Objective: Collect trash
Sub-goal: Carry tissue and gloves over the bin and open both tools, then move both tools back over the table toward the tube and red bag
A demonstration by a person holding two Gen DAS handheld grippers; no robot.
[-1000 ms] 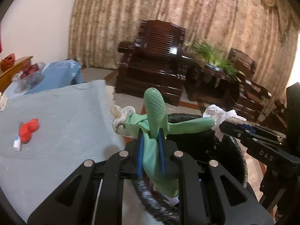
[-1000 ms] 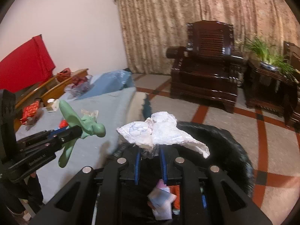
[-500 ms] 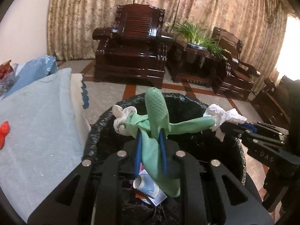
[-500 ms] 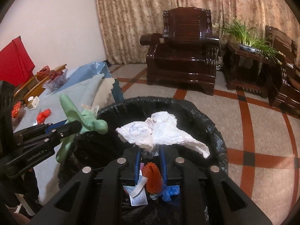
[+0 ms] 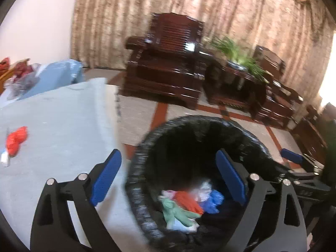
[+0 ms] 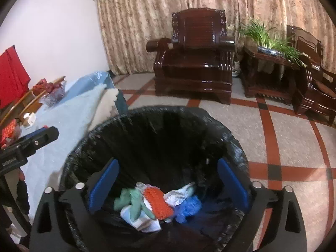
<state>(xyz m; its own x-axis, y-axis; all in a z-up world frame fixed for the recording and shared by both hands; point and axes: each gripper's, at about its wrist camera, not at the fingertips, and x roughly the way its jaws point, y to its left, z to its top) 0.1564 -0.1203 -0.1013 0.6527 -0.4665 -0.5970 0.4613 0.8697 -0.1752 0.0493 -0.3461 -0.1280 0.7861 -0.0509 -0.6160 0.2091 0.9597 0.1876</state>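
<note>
A bin lined with a black bag (image 5: 247, 134) (image 6: 210, 117) stands on the floor beside the table. At its bottom lie the green glove (image 5: 176, 212) (image 6: 130, 199), a white crumpled tissue (image 6: 178, 193), an orange piece (image 6: 157, 201) and a blue piece (image 6: 189, 205). My left gripper (image 5: 168, 180) hangs over the bin's left rim, its jaws opening wide with nothing between them. My right gripper (image 6: 168, 182) hovers over the bin mouth, jaws also opening, with nothing between them. Red trash (image 5: 16, 140) remains on the table's grey-blue cloth (image 5: 63, 130).
A dark wooden armchair (image 6: 195, 56) and a side table with a green plant (image 6: 271, 40) stand before the curtain. More wooden chairs (image 6: 310, 77) line the right. A red cloth (image 6: 10, 73) and bagged clutter (image 6: 50, 90) lie at the table's far end.
Both grippers have opened wide and let go: the green glove and the white tissue dropped into the bin. The left gripper shifted left, toward the bin's rim.
</note>
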